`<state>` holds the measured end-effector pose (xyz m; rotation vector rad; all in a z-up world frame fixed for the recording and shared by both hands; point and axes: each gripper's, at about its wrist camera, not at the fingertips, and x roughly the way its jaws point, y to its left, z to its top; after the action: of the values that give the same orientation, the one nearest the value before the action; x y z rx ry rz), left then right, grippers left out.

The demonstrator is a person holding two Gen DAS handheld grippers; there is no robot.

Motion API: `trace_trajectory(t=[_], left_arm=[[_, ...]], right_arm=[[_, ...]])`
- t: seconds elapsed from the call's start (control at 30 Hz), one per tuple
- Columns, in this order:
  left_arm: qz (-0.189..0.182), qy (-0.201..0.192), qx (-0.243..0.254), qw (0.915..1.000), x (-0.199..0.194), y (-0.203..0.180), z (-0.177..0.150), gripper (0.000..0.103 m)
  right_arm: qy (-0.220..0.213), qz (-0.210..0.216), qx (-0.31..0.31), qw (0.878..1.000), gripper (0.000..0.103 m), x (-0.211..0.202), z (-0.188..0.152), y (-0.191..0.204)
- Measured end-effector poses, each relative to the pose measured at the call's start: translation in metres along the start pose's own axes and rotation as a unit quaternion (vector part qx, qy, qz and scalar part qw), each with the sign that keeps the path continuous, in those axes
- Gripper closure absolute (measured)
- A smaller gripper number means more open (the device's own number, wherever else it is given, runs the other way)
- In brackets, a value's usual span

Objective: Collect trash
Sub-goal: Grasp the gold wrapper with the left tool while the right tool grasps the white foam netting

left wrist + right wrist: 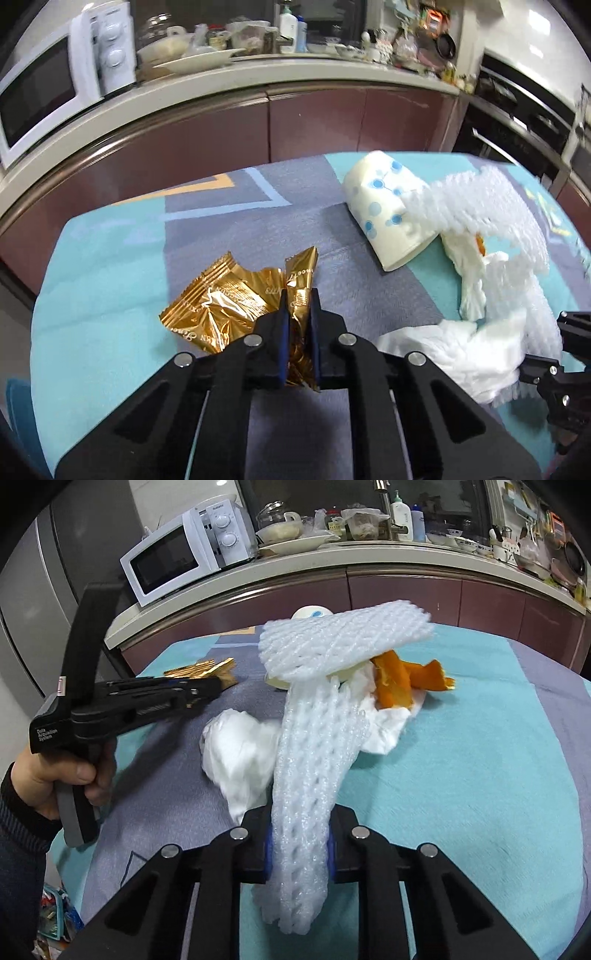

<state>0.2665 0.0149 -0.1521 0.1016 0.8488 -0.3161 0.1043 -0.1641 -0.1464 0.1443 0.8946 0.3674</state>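
A crinkled gold foil wrapper point(221, 302) lies on the cloth-covered table, and my left gripper point(298, 295) is shut on its upright right-hand strip. In the right wrist view the left gripper point(218, 683) reaches in from the left, held by a hand point(48, 775), with the gold wrapper point(207, 668) at its tip. My right gripper point(300, 834) is shut on a long white foam fruit net point(314, 746) whose far end lifts and bends over. Beside the net lie crumpled white tissue point(240, 753), orange peel point(399, 679) and a tipped paper cup point(384, 206) with blue dots.
The table wears a teal and grey cloth point(461, 775). Behind it runs a counter with maroon cabinet doors point(314, 122), a white microwave point(184, 557), plates, bowls and bottles. An oven front point(524, 122) stands at the right. A packet lies on the floor at lower left point(51, 919).
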Motion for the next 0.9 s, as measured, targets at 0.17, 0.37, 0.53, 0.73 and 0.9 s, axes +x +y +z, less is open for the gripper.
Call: trace_trajectory(t=[0.17,0.37,0.53,0.73,0.9], left_arm=[[-0.020,-0.035,-0.032,0.9987,-0.036,0.013,-0.007,0.094],[-0.036,-0.076,-0.035,0.9958,-0.084,0.011,-0.015,0.094],[-0.047,-0.109,-0.048,0.9918,-0.122,0.016,-0.025,0.094],[-0.036,-0.146,-0.054,0.9871,-0.165,0.029,-0.034,0.094],[-0.012,-0.172,-0.065,0.9829,-0.205,0.051,-0.047,0.094]], right_arm=[[-0.017,-0.007,0.014,1.000,0.085,-0.020,-0.004,-0.011],[-0.035,-0.014,0.027,0.999,0.085,-0.052,-0.012,-0.025],[-0.061,-0.023,0.020,0.998,0.085,-0.089,-0.013,-0.022],[-0.090,-0.027,-0.013,0.995,0.085,-0.113,0.002,-0.006],[-0.095,-0.005,-0.068,0.993,0.085,-0.106,0.023,0.032]])
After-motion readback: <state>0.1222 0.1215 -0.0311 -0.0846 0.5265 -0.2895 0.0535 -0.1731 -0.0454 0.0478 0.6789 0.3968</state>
